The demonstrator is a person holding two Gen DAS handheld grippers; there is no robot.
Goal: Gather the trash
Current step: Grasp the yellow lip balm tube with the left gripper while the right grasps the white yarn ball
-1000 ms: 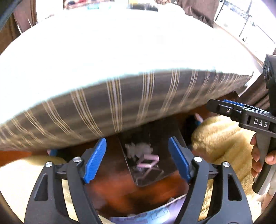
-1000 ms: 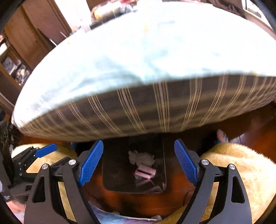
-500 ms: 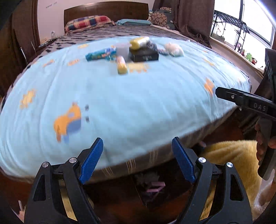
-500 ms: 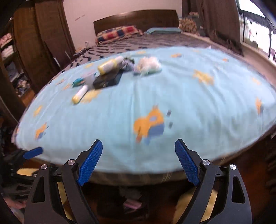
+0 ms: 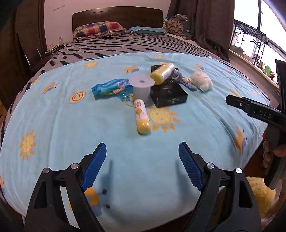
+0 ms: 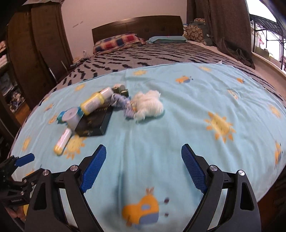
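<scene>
A cluster of items lies on the light blue sheet (image 5: 71, 135) on the bed: a blue wrapper (image 5: 111, 88), a white cup (image 5: 142, 89), a black box (image 5: 169, 96), a yellow-capped bottle (image 5: 142, 116), a second bottle (image 5: 161, 73), a blue cloth scrap (image 5: 185, 83) and a white fluffy wad (image 5: 202, 81). The right wrist view shows the same wad (image 6: 149, 105), box (image 6: 94, 123) and near bottle (image 6: 62, 141). My left gripper (image 5: 142, 166) and my right gripper (image 6: 143, 167) are open and empty, above the sheet's near edge, short of the cluster.
Pillows (image 5: 100, 29) and a dark headboard (image 5: 118, 15) are at the far end. A wooden wardrobe (image 6: 34, 48) stands left, a window with a metal rack (image 5: 250, 42) right. A yellow furry rug (image 5: 261, 196) lies by the bed's near right corner.
Both grippers have risen from the floor bin under the bed to above the mattress; the view now looks over the sheet. Jaws stayed open.
</scene>
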